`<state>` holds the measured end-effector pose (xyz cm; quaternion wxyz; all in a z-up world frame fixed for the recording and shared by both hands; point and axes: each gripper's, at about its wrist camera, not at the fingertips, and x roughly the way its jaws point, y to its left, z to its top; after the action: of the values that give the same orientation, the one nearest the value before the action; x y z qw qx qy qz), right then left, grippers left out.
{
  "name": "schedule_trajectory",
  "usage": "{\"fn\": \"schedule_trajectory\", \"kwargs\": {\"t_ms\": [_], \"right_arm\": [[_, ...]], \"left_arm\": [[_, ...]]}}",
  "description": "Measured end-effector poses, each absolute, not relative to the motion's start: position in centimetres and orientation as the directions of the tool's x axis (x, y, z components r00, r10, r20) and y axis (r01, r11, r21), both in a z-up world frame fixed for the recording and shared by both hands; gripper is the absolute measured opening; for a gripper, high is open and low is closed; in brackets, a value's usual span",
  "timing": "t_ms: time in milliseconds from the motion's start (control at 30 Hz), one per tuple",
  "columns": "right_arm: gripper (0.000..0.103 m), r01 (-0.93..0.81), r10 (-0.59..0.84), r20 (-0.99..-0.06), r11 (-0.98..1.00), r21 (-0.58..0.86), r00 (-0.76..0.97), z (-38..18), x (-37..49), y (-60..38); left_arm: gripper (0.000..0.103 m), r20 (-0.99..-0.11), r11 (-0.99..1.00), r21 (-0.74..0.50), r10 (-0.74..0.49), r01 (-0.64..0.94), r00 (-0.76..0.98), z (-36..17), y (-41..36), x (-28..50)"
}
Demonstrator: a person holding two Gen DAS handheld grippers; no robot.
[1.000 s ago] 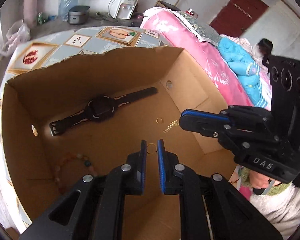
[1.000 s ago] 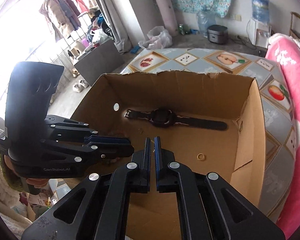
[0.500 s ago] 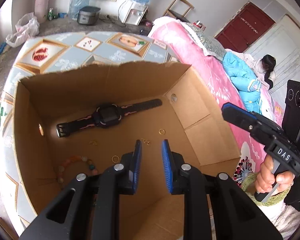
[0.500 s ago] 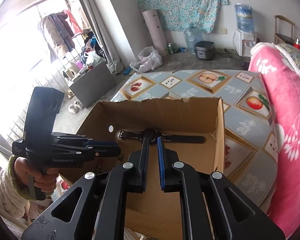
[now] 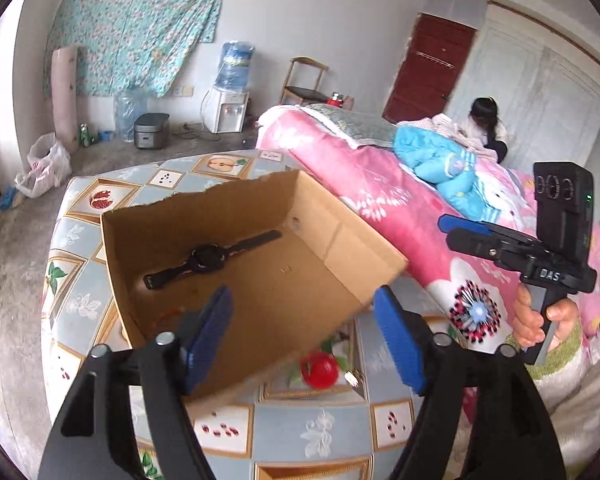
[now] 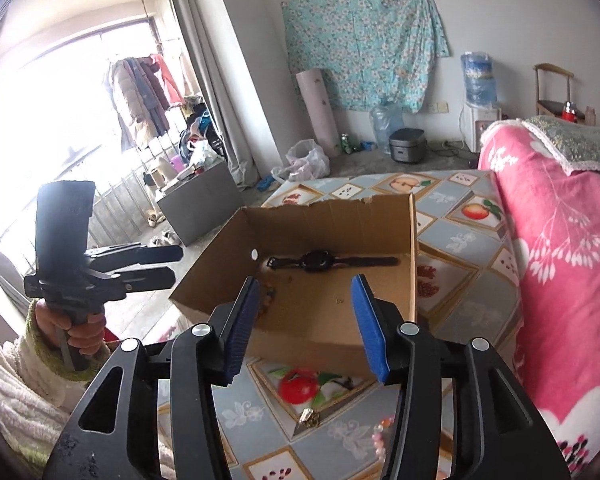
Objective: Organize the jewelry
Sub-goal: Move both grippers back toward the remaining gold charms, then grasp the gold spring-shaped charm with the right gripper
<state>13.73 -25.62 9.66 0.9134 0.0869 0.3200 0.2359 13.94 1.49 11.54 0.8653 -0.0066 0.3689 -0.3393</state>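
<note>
My left gripper (image 5: 302, 332) hangs with its jaws wide, having just been opening, nothing between them; below it sits the cardboard box (image 5: 220, 216) on the patterned tabletop (image 5: 76, 240), with the black watch (image 5: 208, 258) lying on its floor and a bead bracelet (image 6: 269, 294) near the left wall; my right gripper (image 6: 306, 322), jaws partly spread and just opened, holds nothing; a small pendant (image 6: 307, 416) lies on the tabletop before the box.
</note>
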Motion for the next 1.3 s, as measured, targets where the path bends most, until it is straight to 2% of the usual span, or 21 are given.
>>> {"fn": "schedule_trajectory", "kwargs": {"t_ms": [67,267,600,867,967,1033,1300], "right_arm": [[0.046,-0.361,0.496,-0.558,0.868,0.340,0.666,8.4,12.4,-25.7],[0.046,-0.287,0.508,-0.646,0.860,0.423,0.570,3.0,10.8,-24.7],[0.026,-0.246,0.513,-0.751,0.858,0.450,0.416,-3.2,12.5,-21.4],[0.021,-0.226,0.505,-0.780,0.863,0.452,0.369,-4.8,14.0,-20.2],[0.021,-0.221,0.500,-0.793,0.866,0.449,0.349,-5.4,14.3,-19.9],[0.021,-0.224,0.497,-0.805,0.867,0.445,0.324,-6.0,14.5,-19.4],[0.019,-0.278,0.548,-0.794,0.831,0.481,0.264,-6.4,14.8,-17.6]], "left_arm": [[0.083,-0.632,0.750,-0.281,-0.614,0.598,0.473,11.1,1.8,12.4],[0.090,-0.689,0.722,-0.317,-0.620,0.615,0.374,7.5,0.7,9.2],[0.090,-0.828,0.820,-0.165,-0.417,0.547,0.374,-2.4,-2.9,8.6],[0.090,-0.838,0.821,-0.061,-0.351,0.567,0.418,-4.8,-4.3,8.8],[0.097,-0.837,0.817,-0.024,-0.332,0.577,0.435,-5.3,-5.0,8.8],[0.097,-0.830,0.818,-0.001,-0.321,0.575,0.455,-5.5,-5.0,8.6],[0.097,-0.816,0.823,0.008,-0.323,0.568,0.479,-5.7,-4.8,8.3]]}}
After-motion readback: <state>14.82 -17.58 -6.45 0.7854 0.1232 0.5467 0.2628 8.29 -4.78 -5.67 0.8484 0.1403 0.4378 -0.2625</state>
